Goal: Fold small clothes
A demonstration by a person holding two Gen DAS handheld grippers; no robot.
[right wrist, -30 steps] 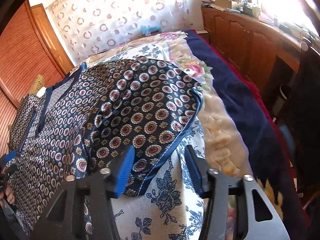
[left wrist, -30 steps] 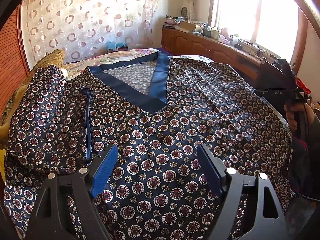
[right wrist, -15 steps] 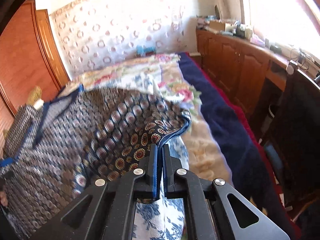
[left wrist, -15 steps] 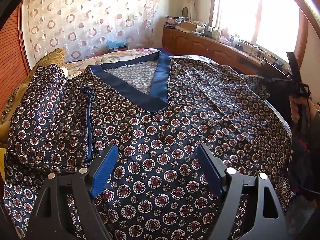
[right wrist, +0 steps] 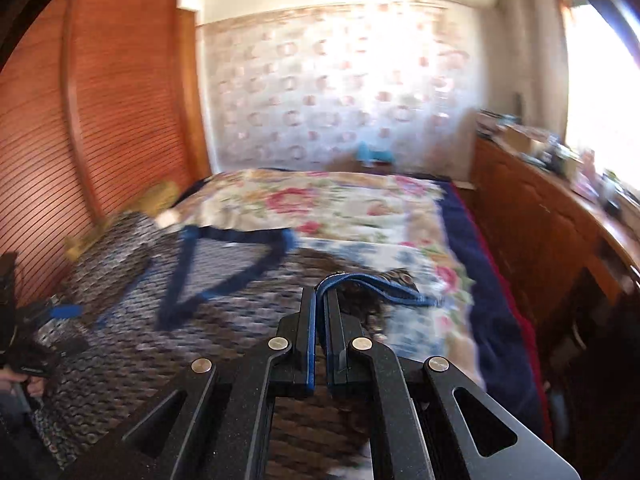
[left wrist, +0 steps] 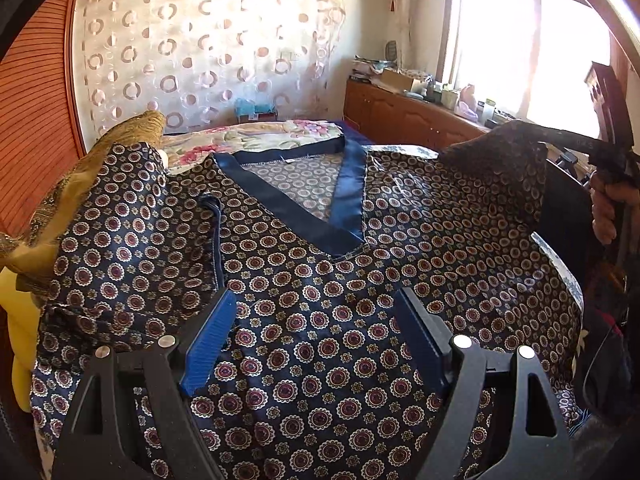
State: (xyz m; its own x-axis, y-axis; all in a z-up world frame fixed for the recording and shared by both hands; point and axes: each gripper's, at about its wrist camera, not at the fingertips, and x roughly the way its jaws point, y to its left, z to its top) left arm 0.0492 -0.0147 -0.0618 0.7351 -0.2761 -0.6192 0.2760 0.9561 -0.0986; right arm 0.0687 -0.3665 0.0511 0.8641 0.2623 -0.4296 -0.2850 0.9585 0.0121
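Blue-padded and spread wide, the jaws of the left gripper (left wrist: 312, 332) hang just above the front of the patterned top (left wrist: 320, 300), holding nothing; whether the pads brush the cloth cannot be told. That gripper points along the bed (left wrist: 256, 136) toward the blue V-neck band (left wrist: 296, 208), roughly level and low over the garment's lower half. The top, dark navy with red-and-cream medallions, lies spread face up across the bed's floral cover, its left sleeve (left wrist: 120, 240) doubled back over a mustard-yellow pillow (left wrist: 80, 176) at the left edge. The right gripper (right wrist: 319, 300) has its jaws pressed together on the blue-trimmed hem of the right sleeve (right wrist: 376, 284), a fold of the trim sticking out past the fingertips. In the left wrist view this sleeve (left wrist: 500, 160) is raised off the bed into a peak at the right edge, and the right hand (left wrist: 608, 208) grips the tool's handle there, fingers curled, the tool tilted up and inward over the garment. The right wrist view is smeared by motion blur, so finer detail of the cloth is lost. A wooden cabinet (left wrist: 408, 120) runs under the bright window (left wrist: 532, 48).
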